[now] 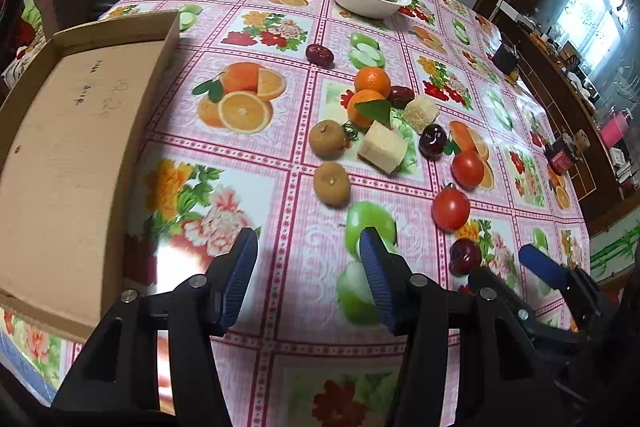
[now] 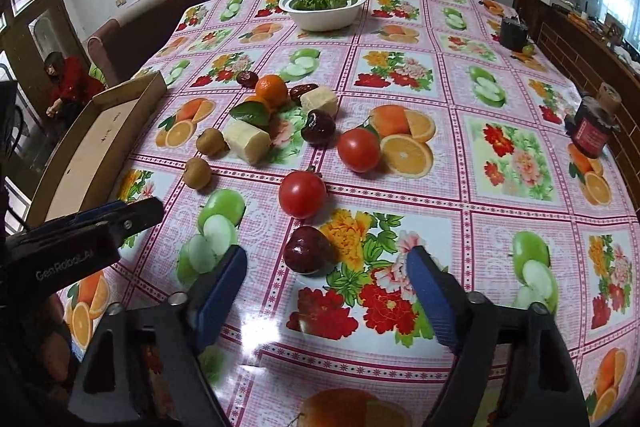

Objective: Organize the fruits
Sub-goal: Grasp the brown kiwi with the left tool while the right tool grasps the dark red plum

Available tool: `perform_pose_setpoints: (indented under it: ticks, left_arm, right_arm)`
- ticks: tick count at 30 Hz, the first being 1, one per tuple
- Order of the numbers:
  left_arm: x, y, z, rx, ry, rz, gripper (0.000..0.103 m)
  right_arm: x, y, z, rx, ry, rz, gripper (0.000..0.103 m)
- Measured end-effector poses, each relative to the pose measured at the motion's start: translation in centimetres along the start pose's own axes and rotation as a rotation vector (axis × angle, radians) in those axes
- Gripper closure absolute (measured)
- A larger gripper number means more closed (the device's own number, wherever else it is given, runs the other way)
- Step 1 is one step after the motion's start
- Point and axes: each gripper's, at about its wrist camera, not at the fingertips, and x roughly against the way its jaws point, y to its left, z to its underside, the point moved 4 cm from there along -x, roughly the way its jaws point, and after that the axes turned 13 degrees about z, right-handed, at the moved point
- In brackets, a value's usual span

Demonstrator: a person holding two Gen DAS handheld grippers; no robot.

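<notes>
Lying loose, glossy red tomatoes (image 2: pixel 302 194) beside dull brown fruits (image 2: pixel 197 173).

I see a glossy pink fruit-printed plastic tablecloth (image 2: pixel 400 75), a matt brown cardboard tray (image 1: pixel 60 147), smooth shiny red tomatoes (image 2: pixel 303 194), and ribbed blue gripper pads (image 2: pixel 434 301).

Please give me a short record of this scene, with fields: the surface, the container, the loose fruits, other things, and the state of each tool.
surface: table with a fruit-print cloth
container: cardboard box, nothing visible inside, at the table's left edge
loose fruits: two oranges, two tomatoes, two brown fruits, dark red fruits, all outside the box
other things: two pale blocks; white bowl of greens
left tool: open, holds nothing
right tool: open, dark red fruit just ahead, not gripped
</notes>
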Motion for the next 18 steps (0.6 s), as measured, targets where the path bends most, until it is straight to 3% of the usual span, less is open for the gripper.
perform_pose_setpoints:
  ticks: [11,18]
  left_arm:
    - [-2.1,0.1,-0.9,-0.015,0.038,-0.020,0.051]
    - [-3.2,0.1,-1.6,-0.028,0.044,-0.035,0.051]
  right_arm:
    - [-1.0,0.2,0.0,0.003,0.035,-0.016,0.025]
    - [-2.3,1.2,0.0,0.031,0.050,-0.006,0.034]
